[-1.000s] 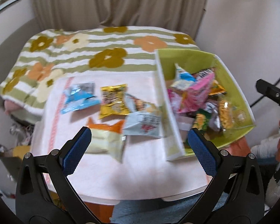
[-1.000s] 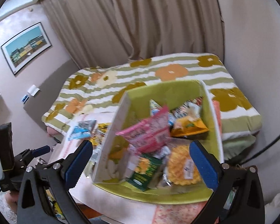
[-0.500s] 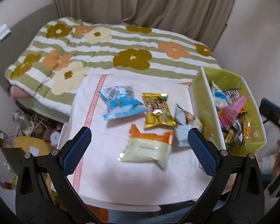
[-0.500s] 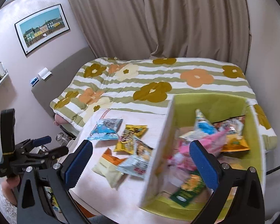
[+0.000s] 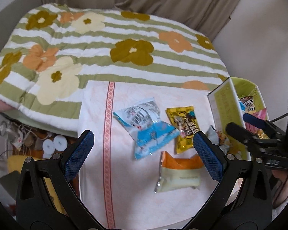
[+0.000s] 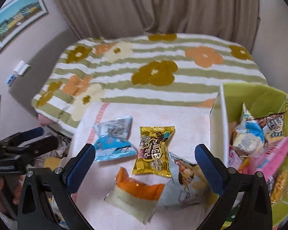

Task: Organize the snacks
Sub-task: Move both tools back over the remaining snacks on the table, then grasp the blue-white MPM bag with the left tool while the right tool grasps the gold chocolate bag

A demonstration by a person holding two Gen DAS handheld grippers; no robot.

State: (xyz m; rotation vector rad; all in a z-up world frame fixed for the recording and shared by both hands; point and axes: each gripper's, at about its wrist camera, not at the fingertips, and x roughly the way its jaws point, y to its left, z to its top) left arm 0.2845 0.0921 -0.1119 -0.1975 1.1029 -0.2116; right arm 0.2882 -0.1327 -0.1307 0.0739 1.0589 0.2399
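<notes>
Four loose packets are seen on the pink towel, beside the green box already holding several snacks: blue packet, yellow packet, orange-and-cream packet, grey packet. Left gripper and right gripper are held spread wide, nothing grasped, above the packets. A pick-up step is judged pending; next, one packet must be straddled and pinched. Grey packet partly hidden under yellow; box contents cut off, labels blurred.

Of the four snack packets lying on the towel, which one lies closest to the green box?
The grey-white packet with the food picture: it lies against the green box. The gold, orange-topped and blue packets lie farther left.
</notes>
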